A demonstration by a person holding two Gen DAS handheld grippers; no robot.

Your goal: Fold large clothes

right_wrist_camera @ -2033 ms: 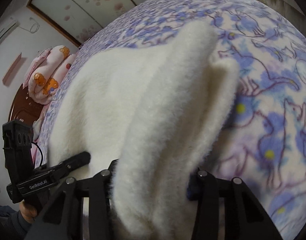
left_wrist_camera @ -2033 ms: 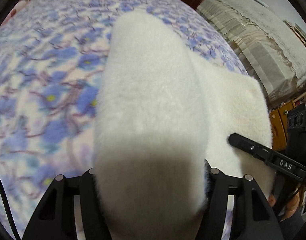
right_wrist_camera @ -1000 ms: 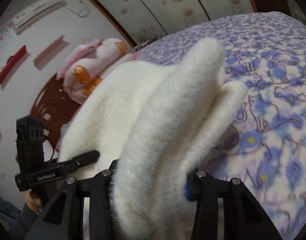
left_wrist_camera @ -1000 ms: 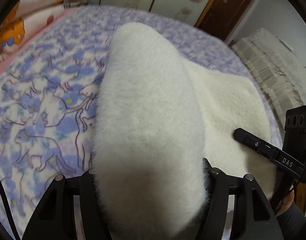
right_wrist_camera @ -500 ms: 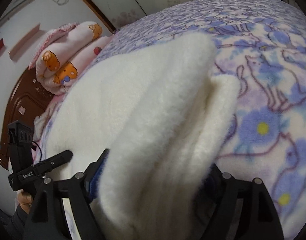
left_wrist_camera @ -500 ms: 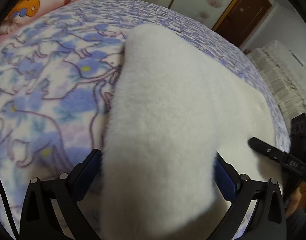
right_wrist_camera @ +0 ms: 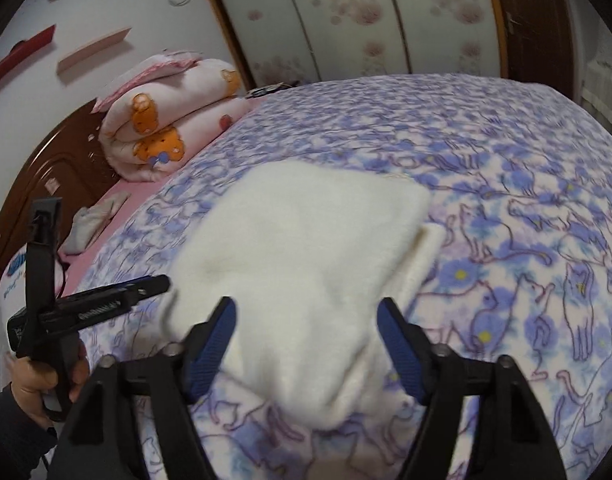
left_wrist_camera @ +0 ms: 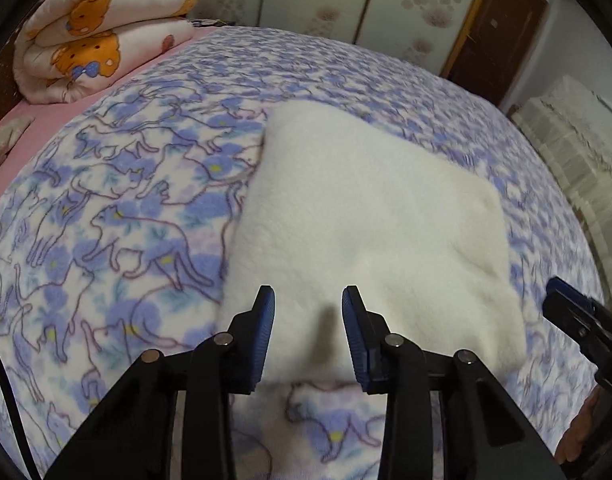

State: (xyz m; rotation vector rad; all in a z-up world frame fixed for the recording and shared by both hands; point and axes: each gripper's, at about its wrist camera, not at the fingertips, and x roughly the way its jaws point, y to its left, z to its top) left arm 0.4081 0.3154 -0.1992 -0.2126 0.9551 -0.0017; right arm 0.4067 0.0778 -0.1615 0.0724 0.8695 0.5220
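White fleece garment (left_wrist_camera: 370, 216) lies flat on the bed (left_wrist_camera: 105, 208), folded into a thick, roughly square bundle, nearer the foot-side edge where the person stands than the headboard end. A thin lower layer (right_wrist_camera: 426, 252) sticks out past the bundle's right-hand edge, so the stack is not quite square.

Left gripper (left_wrist_camera: 308, 336): jaws parted, nothing between them; the blue pads straddle the near edge of the bundle without pinching it. Right gripper (right_wrist_camera: 306, 336): jaws spread wider, also holding nothing, the near corner of the fleece sitting loose in the gap. Neither has a grip on cloth.

Step in hand, as I read it: a fold is laid down and the fleece is free of both tools. The bundle looks compact, so the task seems close to done. The next move probably calls for either tucking in that protruding layer on the right edge or one more fold across; either way, a fresh pinch on an edge through several plush layers, which are bulky and may slip apart.

Writing: white lettering on the side of the left gripper, seen from the right wrist view, too blurred to read with confidence. No legible label on the right one in the left view.

Also noted: rolled pink bear-print quilt (right_wrist_camera: 165, 128) at the head end of the bed, dark wooden headboard (right_wrist_camera: 53, 160) behind it.
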